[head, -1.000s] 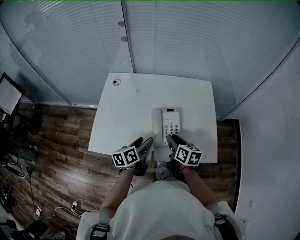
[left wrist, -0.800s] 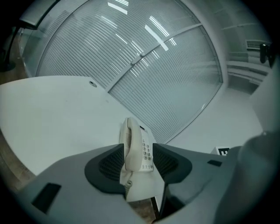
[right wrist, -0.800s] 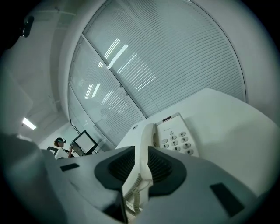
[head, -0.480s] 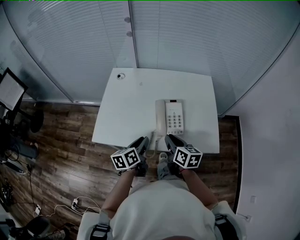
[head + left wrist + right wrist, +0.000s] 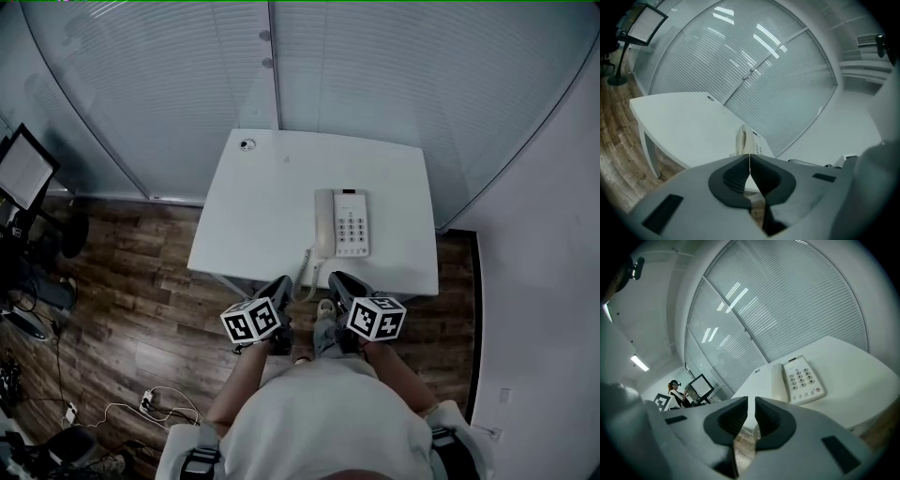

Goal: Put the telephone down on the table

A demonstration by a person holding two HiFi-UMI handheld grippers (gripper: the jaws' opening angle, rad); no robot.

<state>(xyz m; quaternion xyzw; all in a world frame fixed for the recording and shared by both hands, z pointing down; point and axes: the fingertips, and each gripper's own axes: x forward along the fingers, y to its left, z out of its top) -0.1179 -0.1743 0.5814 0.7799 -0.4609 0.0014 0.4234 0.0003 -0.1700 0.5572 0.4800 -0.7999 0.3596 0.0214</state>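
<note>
The white telephone (image 5: 342,223) lies flat on the white table (image 5: 253,216), handset on its cradle at the left and keypad at the right. Its coiled cord (image 5: 303,272) hangs over the table's front edge. Both grippers are off the table, near the person's body, with nothing in them. My left gripper (image 5: 284,283) is shut, its pads touching (image 5: 749,155), and the telephone (image 5: 744,139) shows just beyond the tips. My right gripper (image 5: 335,280) is closing, with a narrow empty gap between its jaws (image 5: 751,401); the telephone (image 5: 799,379) lies ahead to the right.
A frosted glass wall with blinds (image 5: 375,84) runs behind the table. A small round grommet (image 5: 247,144) sits at the table's far left corner. A monitor on a stand (image 5: 26,173) and cables (image 5: 155,408) are on the wooden floor at the left. A person (image 5: 675,390) stands by that monitor.
Both grippers have drawn back from the table's front edge toward the person. The left jaws have shut and the right jaws have narrowed. The telephone stays on the table.
</note>
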